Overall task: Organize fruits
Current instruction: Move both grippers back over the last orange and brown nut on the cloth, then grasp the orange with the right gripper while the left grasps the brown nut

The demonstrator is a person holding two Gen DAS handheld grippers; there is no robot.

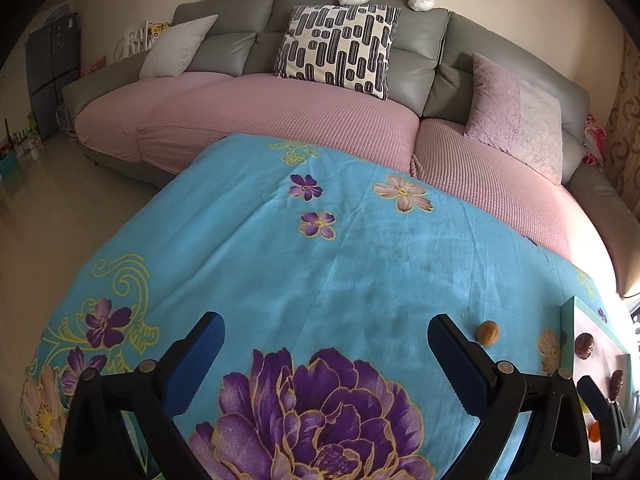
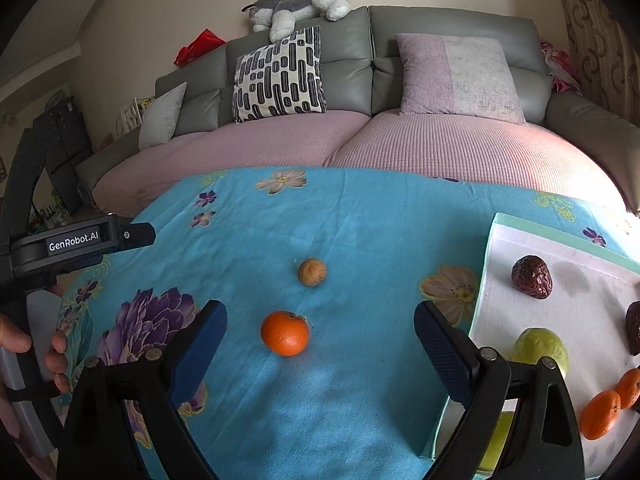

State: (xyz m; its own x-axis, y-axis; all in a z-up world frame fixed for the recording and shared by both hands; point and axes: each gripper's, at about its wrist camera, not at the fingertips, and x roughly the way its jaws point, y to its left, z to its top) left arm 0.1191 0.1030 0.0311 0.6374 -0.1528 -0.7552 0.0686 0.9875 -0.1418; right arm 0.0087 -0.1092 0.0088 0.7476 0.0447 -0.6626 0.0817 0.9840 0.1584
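An orange mandarin (image 2: 285, 333) lies on the blue flowered cloth (image 2: 360, 240), just ahead of my open right gripper (image 2: 320, 340) and between its finger lines. A small brown round fruit (image 2: 312, 271) sits farther back; the left wrist view shows it as a brown fruit (image 1: 487, 333) right of the open, empty left gripper (image 1: 326, 344). At the right stands a white tray (image 2: 560, 248) with a green rim. It holds a dark red date (image 2: 532, 277), a green fruit (image 2: 540, 346) and two mandarins (image 2: 600, 414).
A grey sofa (image 2: 420, 40) with pink seat covers and cushions runs behind the table. A plush dog (image 2: 300, 0) lies on its back. The other hand-held gripper body (image 2: 76, 240) and a person's hand (image 2: 56, 356) sit at the left edge of the right wrist view.
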